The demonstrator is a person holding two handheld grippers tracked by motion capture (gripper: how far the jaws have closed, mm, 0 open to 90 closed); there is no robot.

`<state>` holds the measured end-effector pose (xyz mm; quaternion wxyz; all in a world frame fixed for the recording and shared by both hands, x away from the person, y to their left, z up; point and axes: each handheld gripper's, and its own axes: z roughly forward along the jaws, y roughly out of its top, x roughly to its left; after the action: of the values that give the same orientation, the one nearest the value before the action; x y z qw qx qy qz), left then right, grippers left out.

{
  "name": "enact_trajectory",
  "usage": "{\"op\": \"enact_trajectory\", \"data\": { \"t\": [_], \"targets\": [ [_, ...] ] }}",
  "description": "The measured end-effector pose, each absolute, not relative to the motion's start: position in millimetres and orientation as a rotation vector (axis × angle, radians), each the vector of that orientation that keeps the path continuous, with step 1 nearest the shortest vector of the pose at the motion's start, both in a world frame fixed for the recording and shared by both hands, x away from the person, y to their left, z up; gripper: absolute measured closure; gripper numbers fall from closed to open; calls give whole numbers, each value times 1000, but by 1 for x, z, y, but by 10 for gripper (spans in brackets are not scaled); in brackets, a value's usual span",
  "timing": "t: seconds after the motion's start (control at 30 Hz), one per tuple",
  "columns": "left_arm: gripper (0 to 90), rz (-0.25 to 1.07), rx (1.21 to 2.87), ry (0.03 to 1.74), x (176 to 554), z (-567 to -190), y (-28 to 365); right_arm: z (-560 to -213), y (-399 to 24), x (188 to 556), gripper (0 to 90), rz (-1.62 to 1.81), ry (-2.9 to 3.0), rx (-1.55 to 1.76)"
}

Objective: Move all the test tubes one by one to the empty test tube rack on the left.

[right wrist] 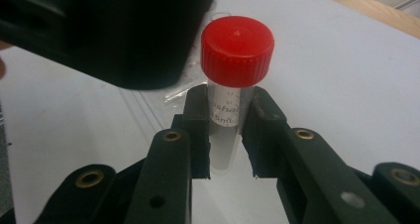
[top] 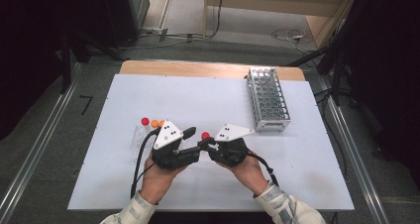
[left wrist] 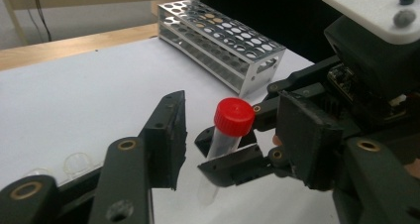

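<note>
A clear tube with a red cap [right wrist: 237, 50] stands upright between the pads of my right gripper [right wrist: 230, 115], which is shut on its body just below the cap. Seen from above, the red-capped tube [top: 205, 135] is over the front middle of the white table, between both hands. My left gripper [left wrist: 237, 130] faces it from the other side. Its two jaws stand on either side of the cap of the tube [left wrist: 234, 116], with a gap showing on each side. The left gripper's dark body [right wrist: 109, 30] looms close at the upper left in the right gripper view.
A metal tube rack [top: 268, 99] with many holes stands at the back right of the white board [top: 198, 100]. More tubes lie left of my left hand, one red-capped [top: 145, 121] and others orange-capped [top: 155, 123]. Clear tube ends [left wrist: 77, 162] show near the left jaw.
</note>
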<state>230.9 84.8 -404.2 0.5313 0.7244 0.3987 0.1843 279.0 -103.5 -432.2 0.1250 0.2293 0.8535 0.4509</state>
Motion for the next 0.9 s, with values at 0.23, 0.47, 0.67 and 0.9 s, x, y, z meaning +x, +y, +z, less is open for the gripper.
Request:
{"op": "enact_trajectory", "data": {
  "t": [0.23,0.47,0.67,0.9],
  "targets": [
    [606,441,1754,927,230,-407,81,-432,-97,273,711,1321,2503,642],
    [640,445,1762,925,231,-408,80,-432,-97,273,710,1329,2512,644],
    [683,461,1773,918,230,-410,78,-432,-97,272,710,1325,2517,645],
    [700,459,1774,909,229,-409,79,-432,-96,272,639,1338,2527,632]
  ]
}}
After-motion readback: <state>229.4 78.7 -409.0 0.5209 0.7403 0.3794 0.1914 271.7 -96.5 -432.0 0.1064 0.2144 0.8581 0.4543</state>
